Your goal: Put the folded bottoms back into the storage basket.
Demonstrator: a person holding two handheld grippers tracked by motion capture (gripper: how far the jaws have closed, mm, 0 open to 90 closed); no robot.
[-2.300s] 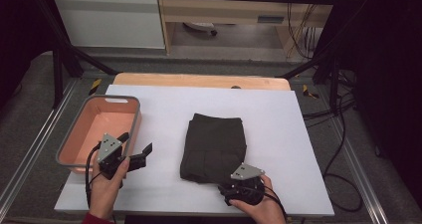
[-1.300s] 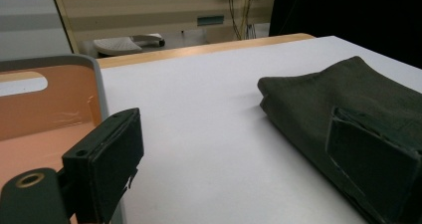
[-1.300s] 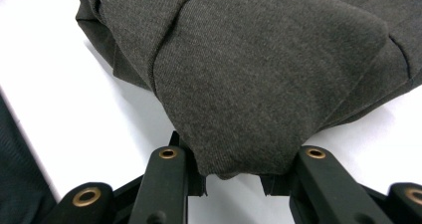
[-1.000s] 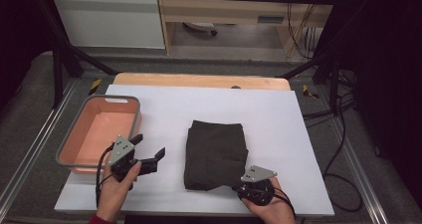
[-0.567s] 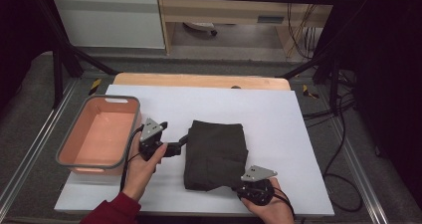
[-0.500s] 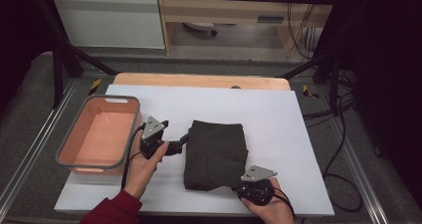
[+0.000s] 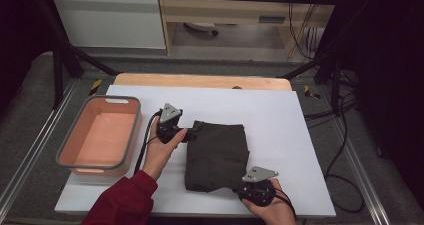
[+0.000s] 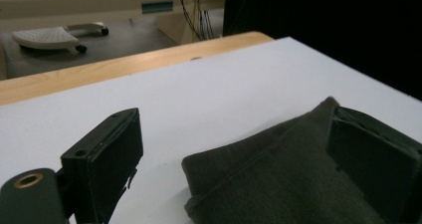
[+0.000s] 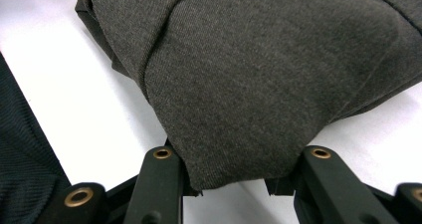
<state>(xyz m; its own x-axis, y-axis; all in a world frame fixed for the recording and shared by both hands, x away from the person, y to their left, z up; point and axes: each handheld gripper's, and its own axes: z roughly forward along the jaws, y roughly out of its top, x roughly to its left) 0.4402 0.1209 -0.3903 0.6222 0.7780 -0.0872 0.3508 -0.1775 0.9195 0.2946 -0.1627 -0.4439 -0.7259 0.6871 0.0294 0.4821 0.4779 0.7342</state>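
Over from beside the bin [image 7: 95, 137], the left claw [image 7: 196, 131] has crossed the white surface [image 7: 280, 115] to the far left corner of the folded dark cloth [image 7: 217, 155], while the right claw [image 9: 234, 176] has kept its place at the cloth's near right corner. From the left gripper view, the left claw stands released, one jaw out on the bare surface and the other against the cloth's corner, with the fold partly between them and nothing pinched yet. From the right gripper view, the right claw has the cloth's near edge lying between its jaws; whether the pads actually press on it I cannot tell. The cloth lies flat in the middle of the surface, just right of the bin. With both claws now at opposite corners, it looks to me like the lift into the bin is being set up; the left still needs to clench.
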